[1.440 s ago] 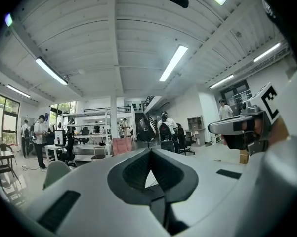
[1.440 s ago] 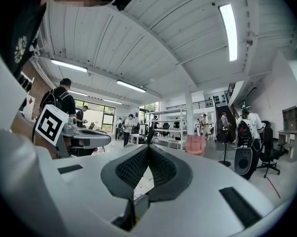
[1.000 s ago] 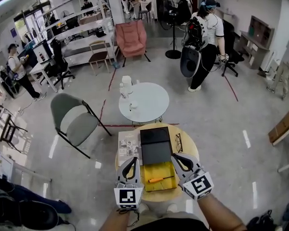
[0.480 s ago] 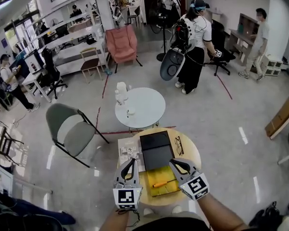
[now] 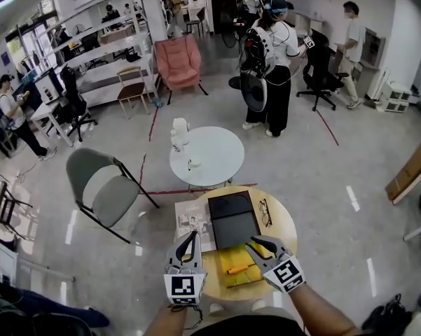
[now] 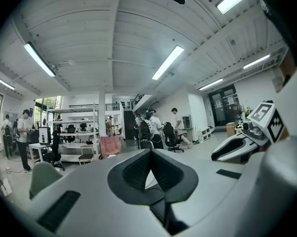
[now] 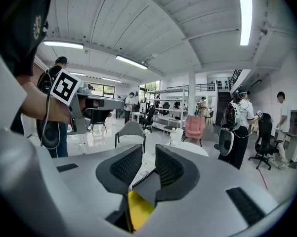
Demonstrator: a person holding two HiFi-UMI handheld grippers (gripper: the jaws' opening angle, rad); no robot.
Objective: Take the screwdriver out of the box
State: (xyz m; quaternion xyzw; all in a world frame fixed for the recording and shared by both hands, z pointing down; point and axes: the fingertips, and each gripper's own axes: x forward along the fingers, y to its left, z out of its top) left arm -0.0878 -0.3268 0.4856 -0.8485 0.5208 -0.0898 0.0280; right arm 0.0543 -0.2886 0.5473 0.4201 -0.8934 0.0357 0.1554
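Observation:
An orange-handled screwdriver (image 5: 241, 267) lies in the yellow-lined tray of an open box (image 5: 228, 274), whose black lid (image 5: 232, 219) lies flat behind it on a round wooden table (image 5: 284, 224). My right gripper (image 5: 256, 242) hovers at the tray's right edge, just right of the screwdriver. Its jaws have just been opening and now stand apart with nothing between them; in the right gripper view the yellow lining (image 7: 138, 209) shows through the gap of the right gripper (image 7: 148, 163). My left gripper (image 5: 190, 235) hangs left of the box, and the left gripper (image 6: 149, 153) is shut and empty.
A printed paper (image 5: 192, 222) lies left of the lid and eyeglasses (image 5: 265, 212) to its right. Beyond stand a white round table (image 5: 217, 161) with small items, a grey folding chair (image 5: 101, 184) and a pink armchair (image 5: 176, 61). Several people stand farther off.
My right gripper has sunk toward the tray and its jaws have parted. The left gripper has shifted a little. The people at the back have walked on.

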